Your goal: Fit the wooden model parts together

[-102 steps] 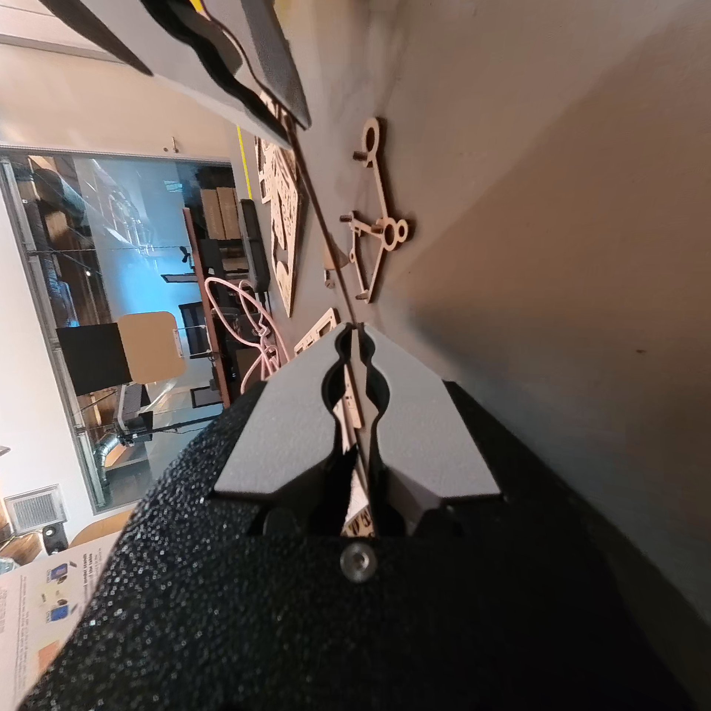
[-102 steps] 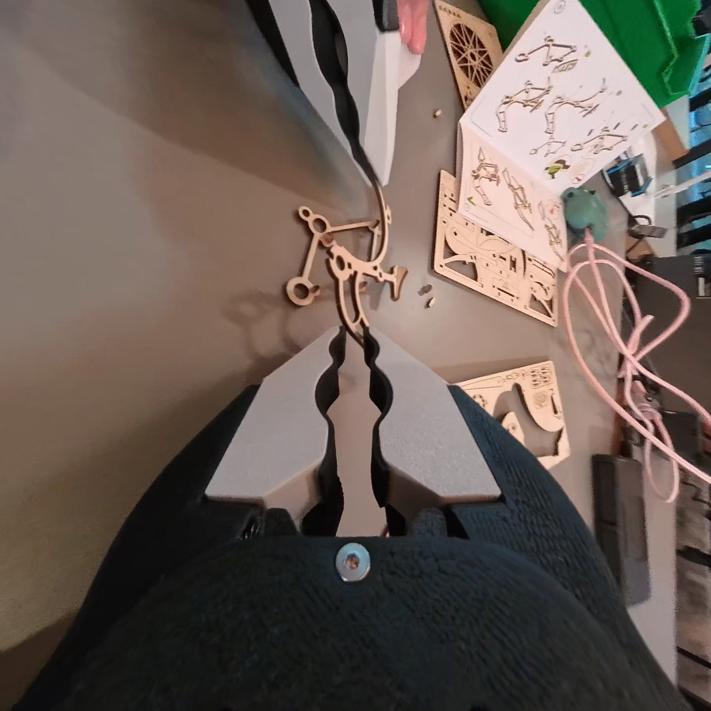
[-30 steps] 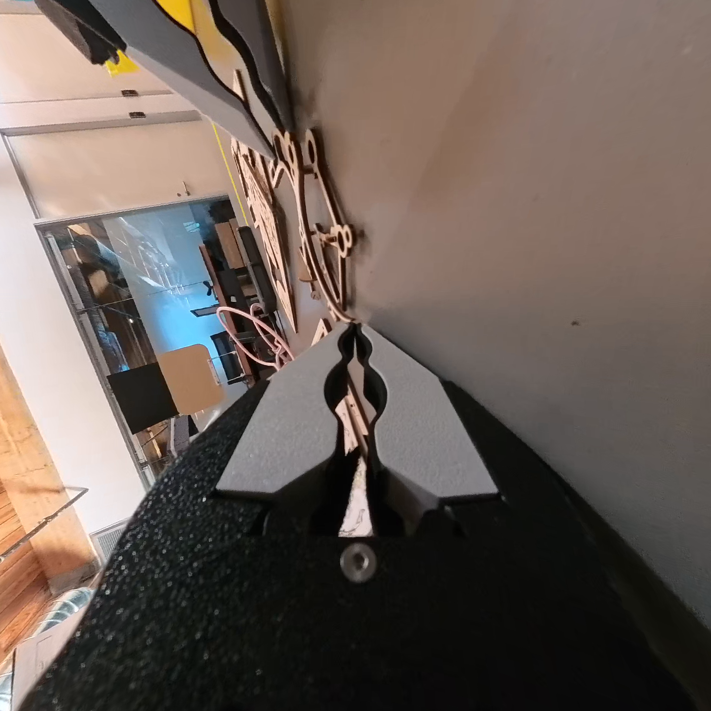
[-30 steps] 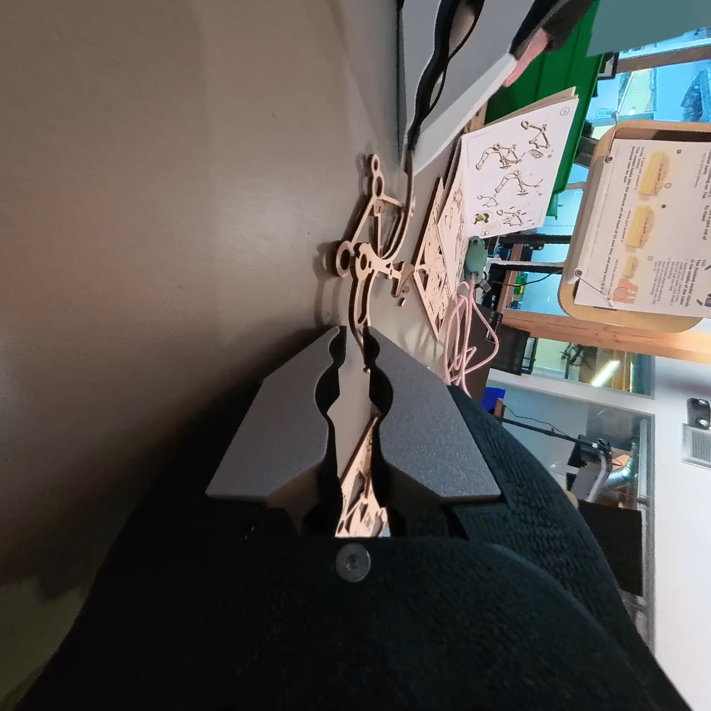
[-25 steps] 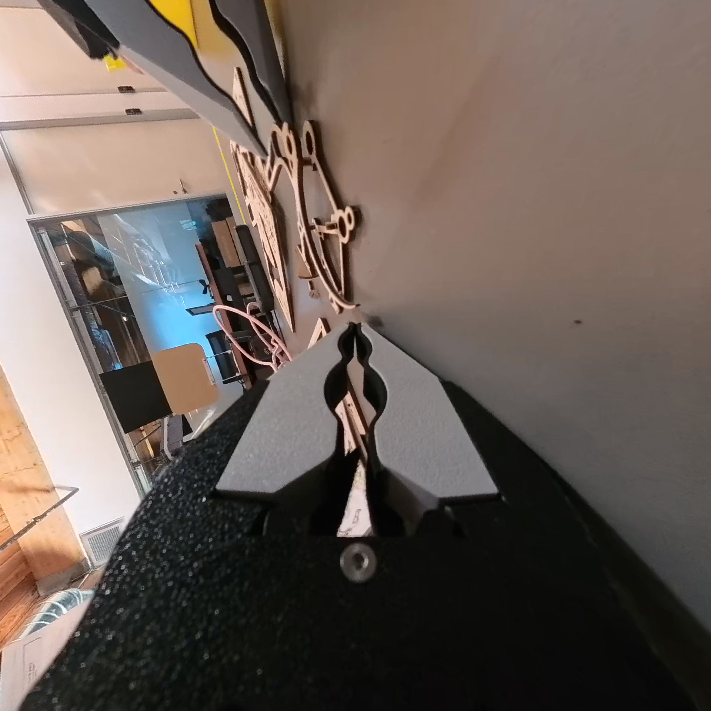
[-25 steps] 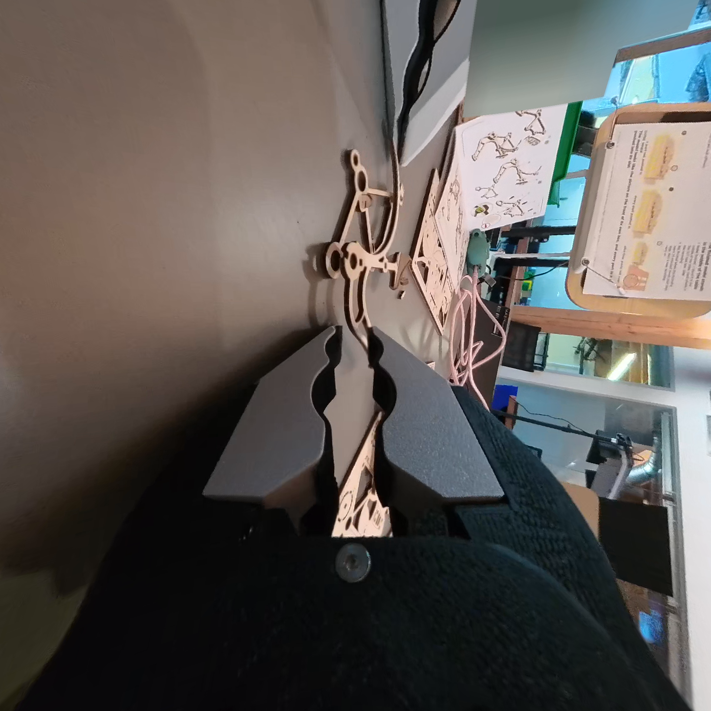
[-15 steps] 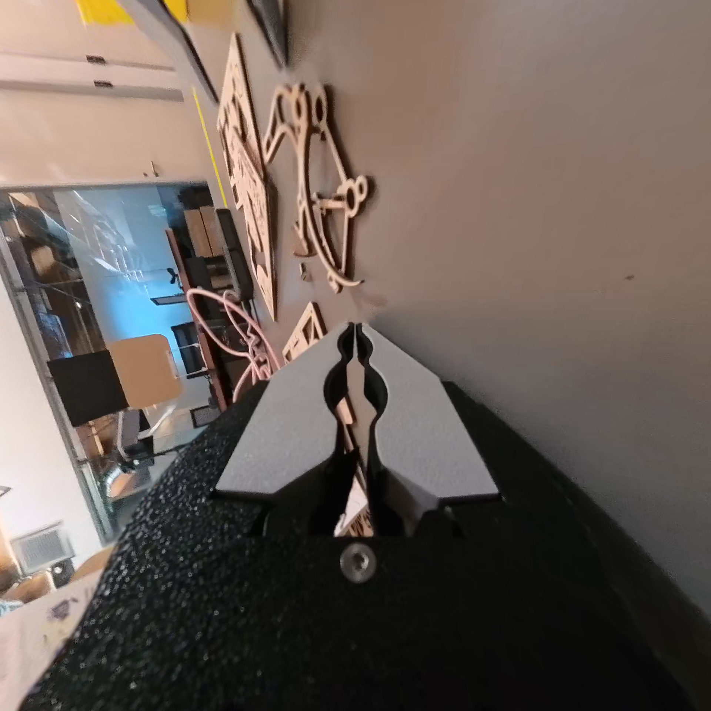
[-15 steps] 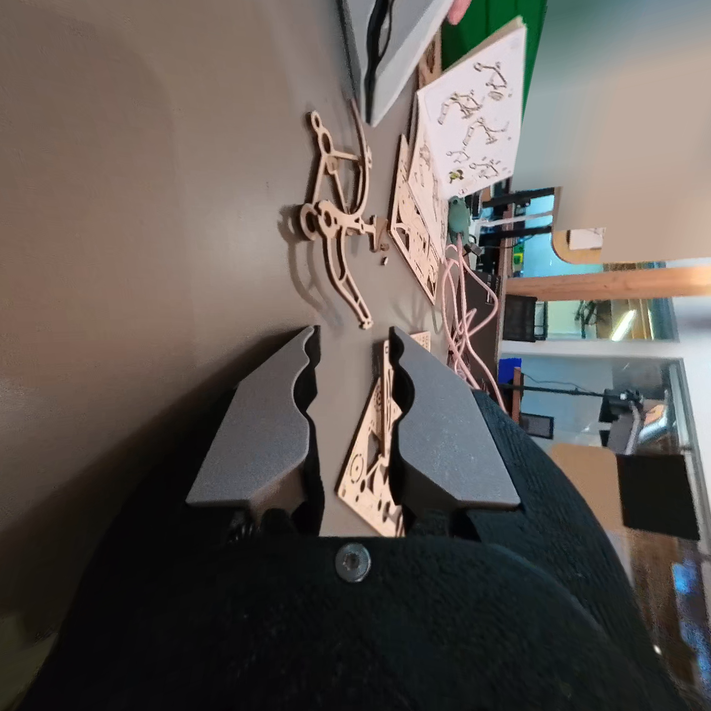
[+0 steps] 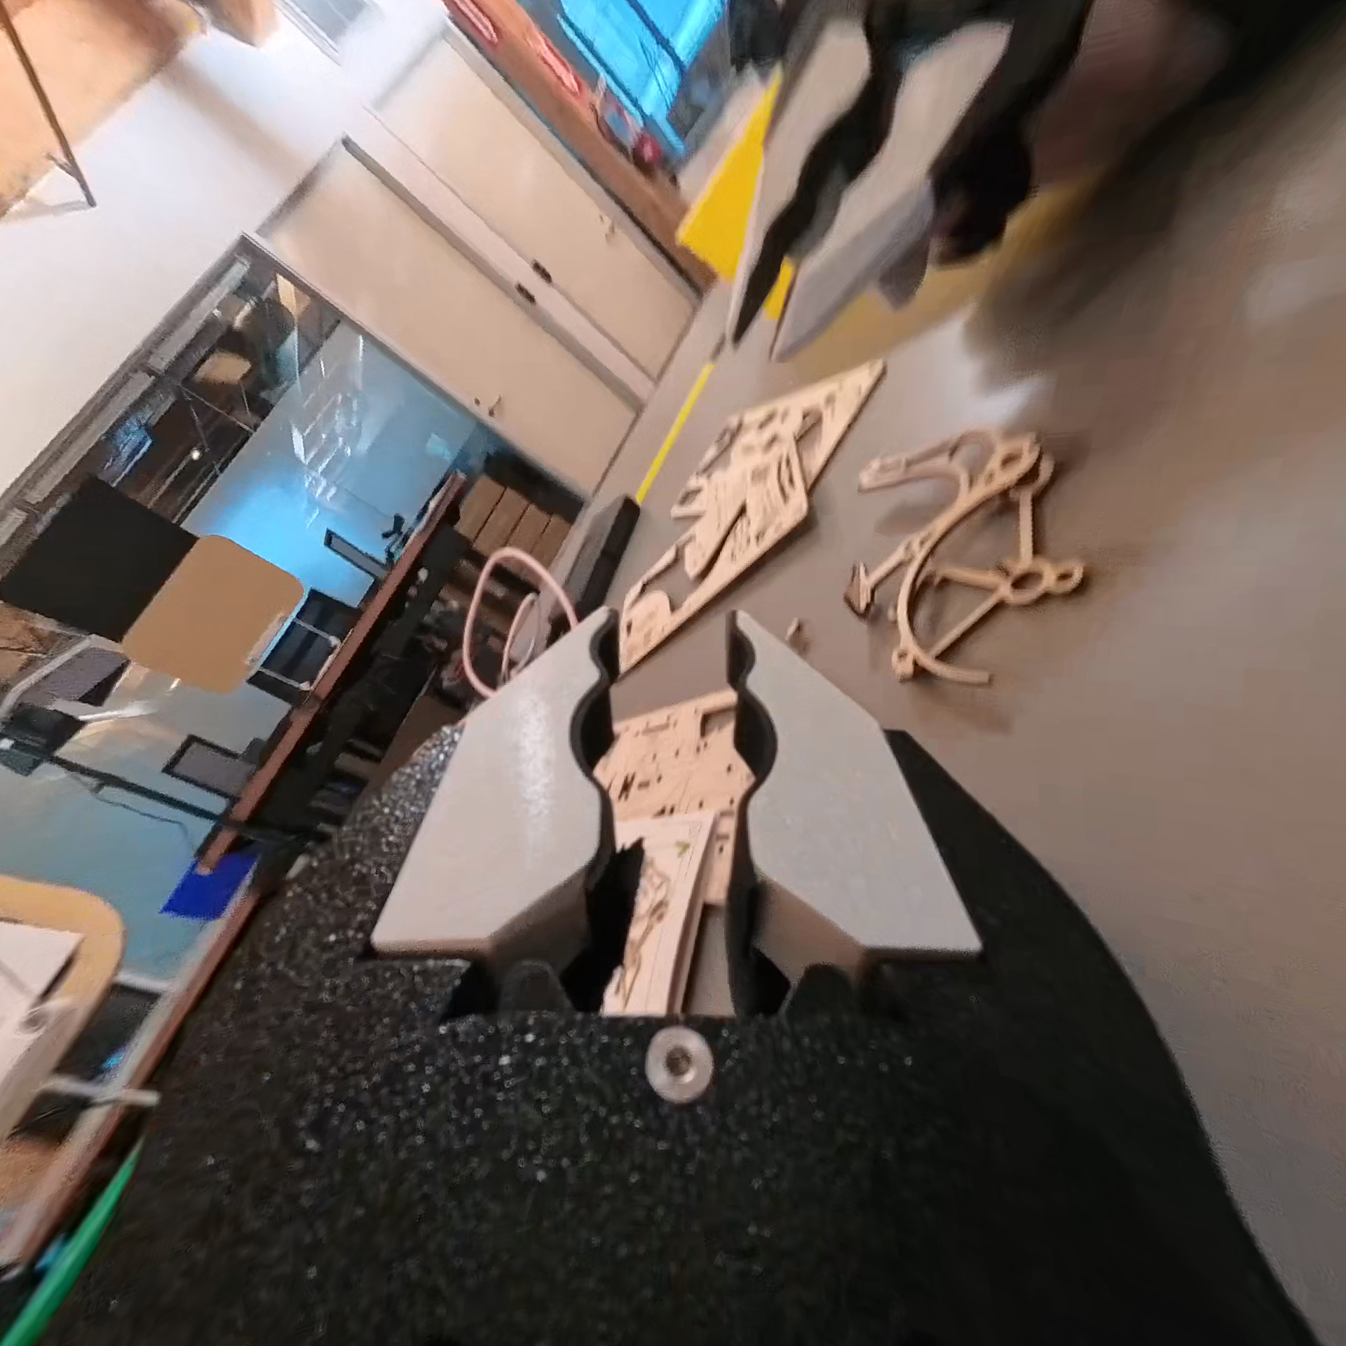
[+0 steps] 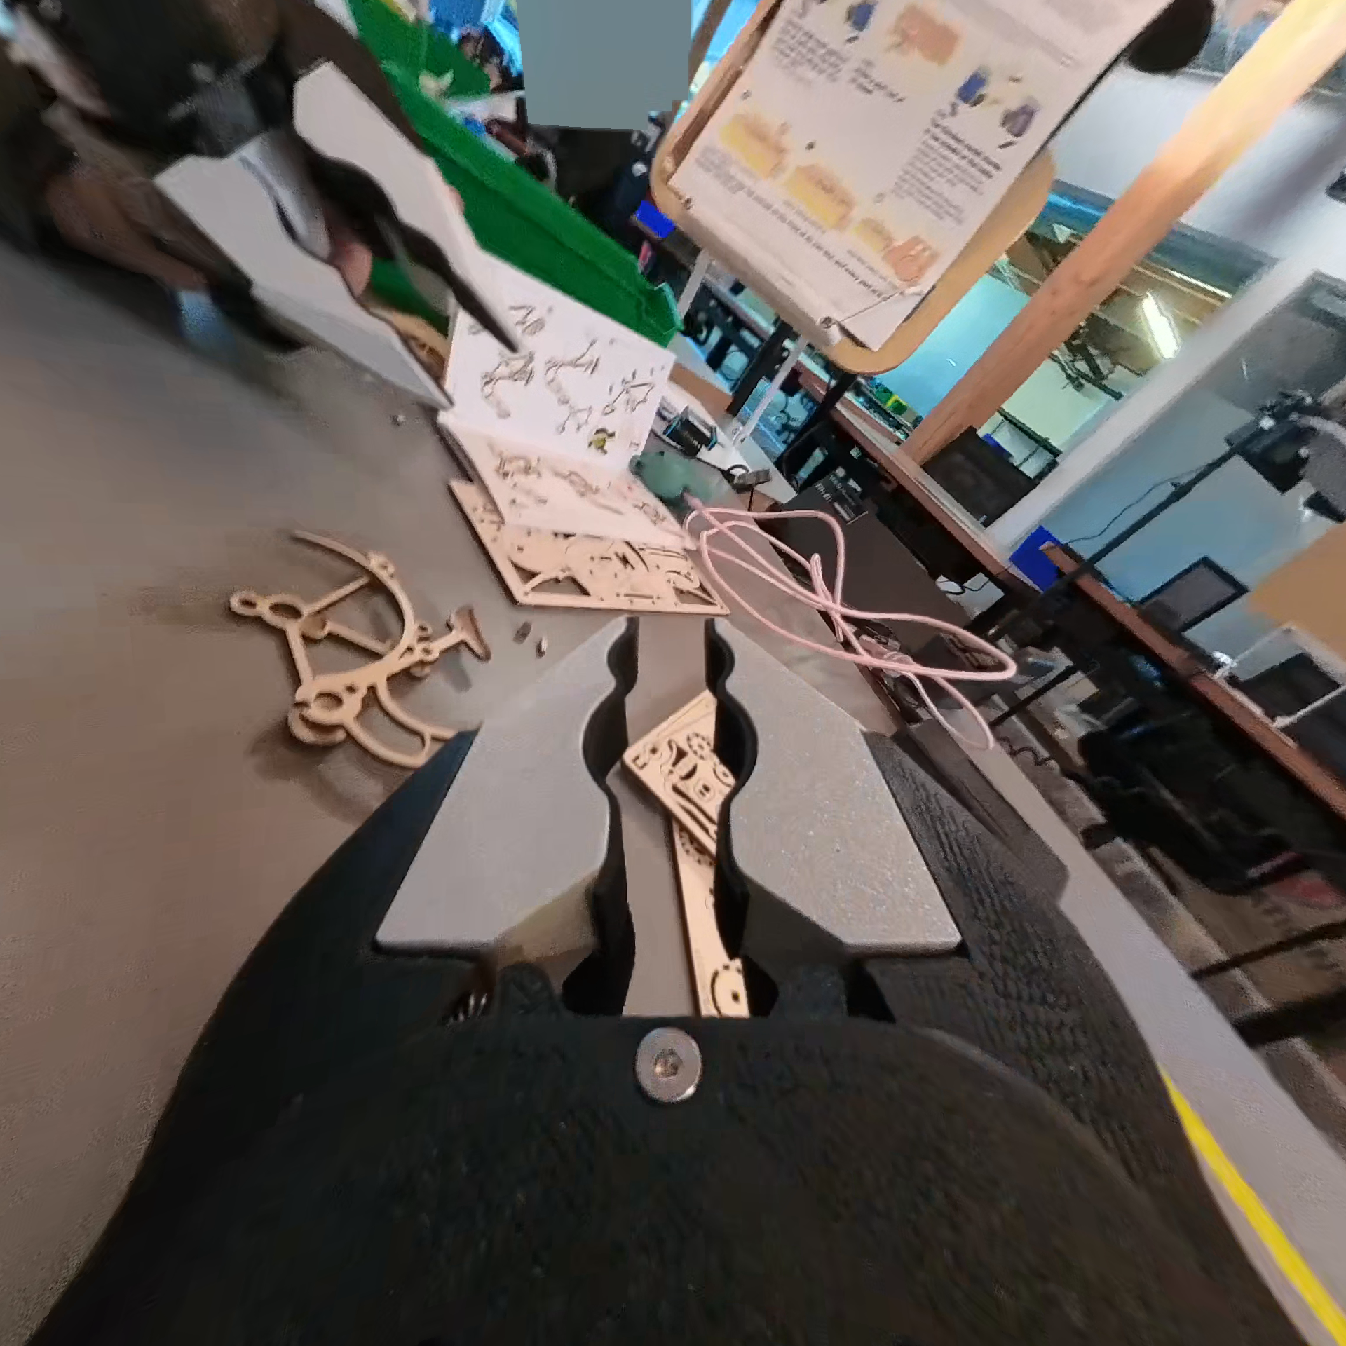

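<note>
Wooden model parts, a pale laser-cut assembly of curved arcs and thin struts (image 9: 961,561), lie flat on the grey-brown worktop (image 9: 1165,728), free of both tools. The left tool (image 9: 674,641) hangs above the worktop with its two grey fingers (image 9: 510,794) parted by a clear gap and nothing between them. Through that gap shows a pale plywood sheet with cut-out shapes (image 9: 677,757) and, nearer the camera, the corner of a white printed booklet (image 9: 655,896). The assembly sits ahead and to the right of the fingertips, with two tiny loose wooden bits (image 9: 794,630) on the worktop between them. Beyond lies a second, larger plywood sheet of cut-outs (image 9: 757,502), and past that the right tool (image 9: 837,240) appears blurred, raised over the far part of the worktop.

In the right wrist view, the right tool (image 10: 670,634) is likewise partly open and empty, its grey fingers (image 10: 816,808) standing apart over a narrow plywood sheet (image 10: 685,772) that lies on the worktop (image 10: 109,510) beneath them. The assembly (image 10: 349,655) rests ahead and to the left, apart from the tool, with the small bits (image 10: 530,638) just beside it. Farther out are the larger plywood sheet (image 10: 583,568) with the open white booklet of line drawings (image 10: 561,393) standing on it, a tangled pink cord (image 10: 837,604) at the worktop's edge, and the left tool (image 10: 379,197), blurred, raised near the booklet.
</note>
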Demonstrator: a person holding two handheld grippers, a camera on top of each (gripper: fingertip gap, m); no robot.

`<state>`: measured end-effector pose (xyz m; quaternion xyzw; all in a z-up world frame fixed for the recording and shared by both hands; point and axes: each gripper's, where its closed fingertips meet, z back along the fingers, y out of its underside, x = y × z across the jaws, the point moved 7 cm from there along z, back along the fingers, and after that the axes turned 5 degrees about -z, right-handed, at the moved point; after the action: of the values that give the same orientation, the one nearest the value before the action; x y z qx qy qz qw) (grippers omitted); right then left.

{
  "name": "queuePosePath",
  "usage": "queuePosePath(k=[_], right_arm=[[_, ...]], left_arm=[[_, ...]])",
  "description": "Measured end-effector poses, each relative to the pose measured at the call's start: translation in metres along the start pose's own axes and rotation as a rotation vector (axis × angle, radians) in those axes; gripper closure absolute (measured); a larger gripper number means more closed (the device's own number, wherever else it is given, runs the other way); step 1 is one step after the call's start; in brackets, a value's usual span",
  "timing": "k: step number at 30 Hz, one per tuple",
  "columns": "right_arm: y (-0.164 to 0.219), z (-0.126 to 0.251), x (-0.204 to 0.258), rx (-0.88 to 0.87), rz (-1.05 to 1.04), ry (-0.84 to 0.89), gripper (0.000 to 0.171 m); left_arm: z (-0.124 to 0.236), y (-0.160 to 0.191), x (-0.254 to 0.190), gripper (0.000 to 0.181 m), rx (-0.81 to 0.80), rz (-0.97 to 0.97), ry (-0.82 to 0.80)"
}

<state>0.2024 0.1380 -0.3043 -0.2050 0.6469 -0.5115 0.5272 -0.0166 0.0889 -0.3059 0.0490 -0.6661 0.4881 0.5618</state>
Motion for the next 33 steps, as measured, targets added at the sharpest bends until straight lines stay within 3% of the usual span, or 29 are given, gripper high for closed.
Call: queuePosePath(k=[4, 8, 16, 27, 33], right_arm=[[0.0, -0.01, -0.009, -0.036, -0.115, 0.029, 0.157], [-0.001, -0.017, -0.022, -0.091, -0.202, 0.087, 0.161], [-0.002, -0.04, -0.038, -0.145, -0.269, 0.186, 0.163], [-0.001, -0.06, -0.047, -0.206, -0.307, 0.132, 0.164], [-0.002, -0.063, -0.045, -0.209, -0.289, 0.104, 0.165]], left_arm=[[-0.005, -0.018, -0.002, 0.154, -0.148, 0.048, -0.019], [-0.015, -0.021, -0.01, 0.154, -0.166, 0.003, 0.01], [-0.033, -0.023, 0.003, 0.154, -0.219, 0.19, -0.052], [-0.044, -0.027, 0.012, 0.155, -0.398, 0.463, 0.054], [-0.037, -0.027, 0.012, 0.157, -0.439, 0.516, 0.095]])
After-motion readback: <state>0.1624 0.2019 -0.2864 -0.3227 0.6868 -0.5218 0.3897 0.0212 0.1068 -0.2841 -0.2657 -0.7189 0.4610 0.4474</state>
